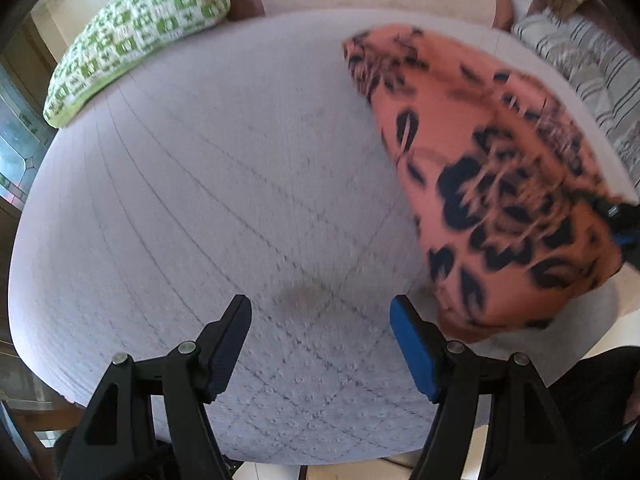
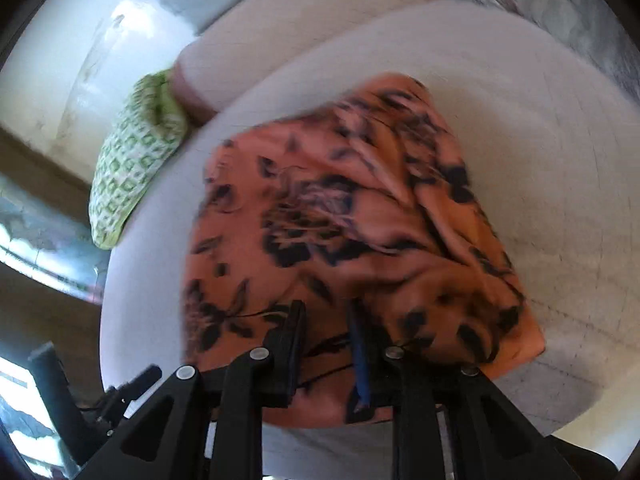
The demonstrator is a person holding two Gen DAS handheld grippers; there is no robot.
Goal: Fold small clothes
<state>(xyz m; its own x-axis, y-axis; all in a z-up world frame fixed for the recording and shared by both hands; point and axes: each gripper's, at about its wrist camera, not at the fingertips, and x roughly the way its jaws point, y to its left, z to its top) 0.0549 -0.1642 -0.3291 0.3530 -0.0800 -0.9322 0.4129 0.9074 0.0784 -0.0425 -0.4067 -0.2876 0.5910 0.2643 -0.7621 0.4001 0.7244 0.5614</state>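
White quilted bedding (image 1: pixel 192 216) spreads beneath the left gripper (image 1: pixel 320 344), jaws wide and empty, while the orange floral garment (image 1: pixel 492 184) hangs to its right, pinched at the near edge by the closer right gripper (image 2: pixel 326 344), long axis running away.

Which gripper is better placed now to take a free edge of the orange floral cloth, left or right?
Left. The left gripper is open and empty over the white cover, beside the orange floral cloth. The right gripper already has its jaws nearly closed on that cloth.
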